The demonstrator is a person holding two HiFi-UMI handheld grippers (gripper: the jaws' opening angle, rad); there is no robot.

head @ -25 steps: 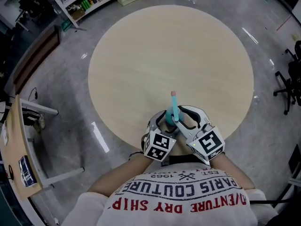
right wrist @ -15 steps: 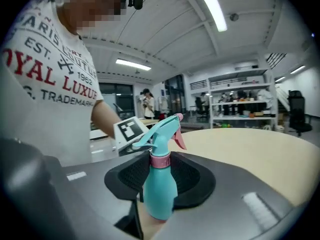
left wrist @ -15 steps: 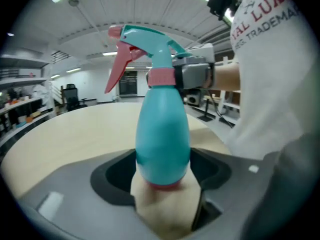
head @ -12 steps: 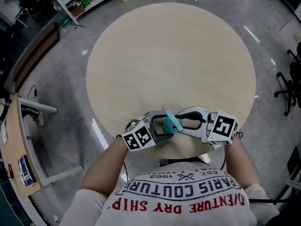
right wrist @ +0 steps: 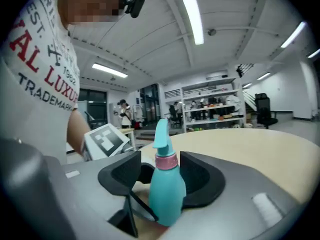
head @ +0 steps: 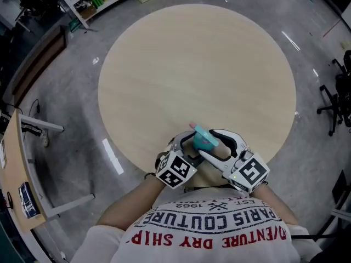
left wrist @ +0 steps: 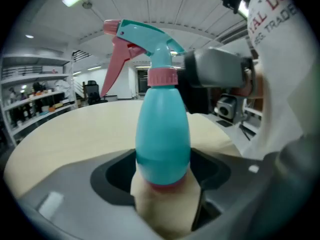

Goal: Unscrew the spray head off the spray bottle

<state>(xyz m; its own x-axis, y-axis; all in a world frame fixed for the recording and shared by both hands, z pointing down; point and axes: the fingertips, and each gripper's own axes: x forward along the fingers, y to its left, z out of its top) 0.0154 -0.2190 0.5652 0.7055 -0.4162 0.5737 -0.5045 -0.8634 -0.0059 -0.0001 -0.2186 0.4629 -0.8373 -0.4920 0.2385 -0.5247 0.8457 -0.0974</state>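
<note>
- One spray bottle (left wrist: 162, 134), one spray head (left wrist: 145, 39) on it, two tools, one round surface (head: 197, 64).
- The bottle is teal and rounded, narrowing to a pink collar (left wrist: 161, 77); the head is teal with a pink trigger (left wrist: 116, 59), and a pink rim shows at the base.
- The head sits on the collar, not yet off.
- The bottle is over the near edge of the surface, just in front of the person, between both tools.
- The left tool (left wrist: 162, 169) is clamped wide around the bottle's lower body.
- The right tool (right wrist: 162, 176) has just been opening its jaws; they stand apart beside the bottle's upper body, and a gap shows at one pad.
</note>
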